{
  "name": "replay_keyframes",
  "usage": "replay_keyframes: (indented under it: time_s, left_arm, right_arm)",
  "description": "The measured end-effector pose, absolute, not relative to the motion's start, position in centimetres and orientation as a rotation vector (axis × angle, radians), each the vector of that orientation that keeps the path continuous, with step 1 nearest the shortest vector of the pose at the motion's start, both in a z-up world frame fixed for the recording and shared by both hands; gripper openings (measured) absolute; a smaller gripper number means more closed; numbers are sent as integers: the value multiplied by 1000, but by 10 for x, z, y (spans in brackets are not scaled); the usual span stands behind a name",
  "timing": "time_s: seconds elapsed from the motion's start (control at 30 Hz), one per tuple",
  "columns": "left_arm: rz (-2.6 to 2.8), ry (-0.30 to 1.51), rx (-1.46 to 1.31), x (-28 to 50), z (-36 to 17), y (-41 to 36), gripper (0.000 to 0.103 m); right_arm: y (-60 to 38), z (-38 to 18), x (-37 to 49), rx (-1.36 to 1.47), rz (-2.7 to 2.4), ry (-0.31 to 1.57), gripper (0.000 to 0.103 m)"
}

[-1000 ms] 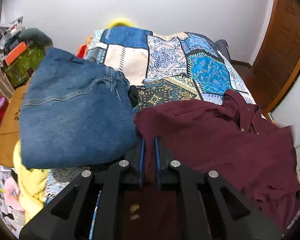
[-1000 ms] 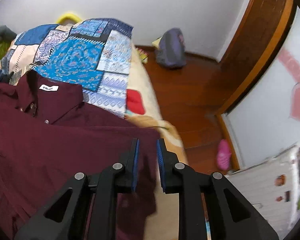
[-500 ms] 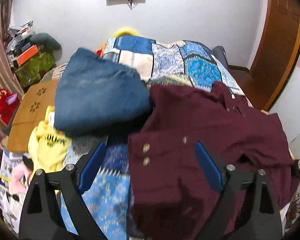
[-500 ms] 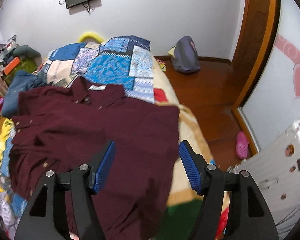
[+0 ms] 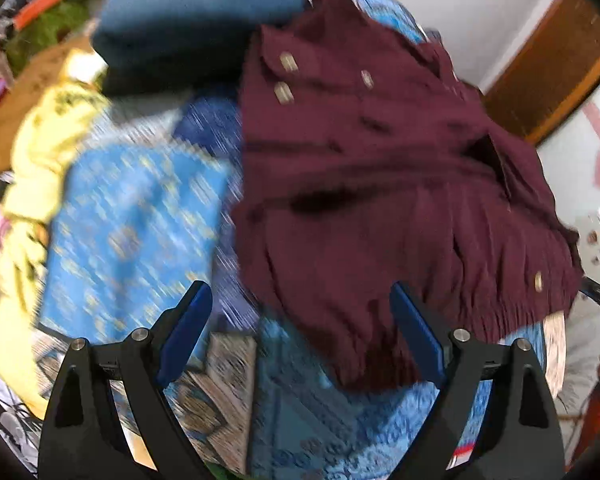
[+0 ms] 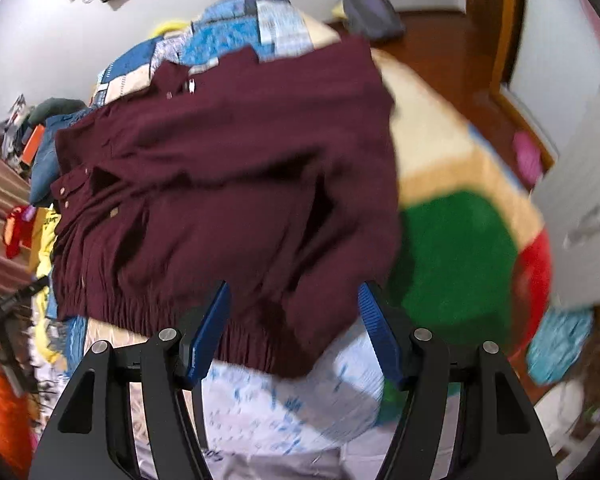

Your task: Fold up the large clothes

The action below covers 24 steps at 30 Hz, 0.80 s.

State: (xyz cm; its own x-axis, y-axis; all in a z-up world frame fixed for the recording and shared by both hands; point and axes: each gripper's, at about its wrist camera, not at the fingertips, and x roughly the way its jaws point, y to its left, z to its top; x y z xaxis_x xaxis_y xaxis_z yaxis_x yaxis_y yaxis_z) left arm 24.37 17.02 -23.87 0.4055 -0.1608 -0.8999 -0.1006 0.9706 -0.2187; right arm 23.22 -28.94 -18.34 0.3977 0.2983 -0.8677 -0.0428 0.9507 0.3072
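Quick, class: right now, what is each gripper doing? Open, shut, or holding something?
Left gripper: open, holding nothing; the maroon shirt lies on the bed.
Right gripper: open, holding nothing.

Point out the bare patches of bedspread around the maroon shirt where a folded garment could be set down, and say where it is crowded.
Bare bedspread lies between the yellow garment and the maroon shirt, and on along the near edge below the shirt's hem. In the right wrist view, the green and cream blanket beside the shirt is also free. It is crowded where the folded jeans butt against the shirt.
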Motion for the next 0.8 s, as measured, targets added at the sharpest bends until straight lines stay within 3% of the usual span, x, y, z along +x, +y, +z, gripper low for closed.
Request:
replay_keyframes:
  time_s: [0.4, 0.5, 0.57, 0.63, 0.8]
  left_arm:
    - [-183, 1171, -464, 238, -275, 136, 88]
    - [-174, 1161, -481, 248, -274, 136, 73]
    - [-163, 1132, -439, 251, -265, 130, 49]
    - [-183, 1104, -379, 254, -250, 124, 39]
    - [-230, 1008, -358, 263, -203, 122, 33]
  right_arm:
    - [-279, -221, 237, 411, 286, 1125, 62]
    - [-278, -227, 244, 438, 290, 1104, 55]
    - [-274, -219, 245, 406, 299, 1088, 33]
    - [-272, -208, 246, 383, 312, 1062, 17]
    - [-273, -174, 247, 319, 355, 978, 15]
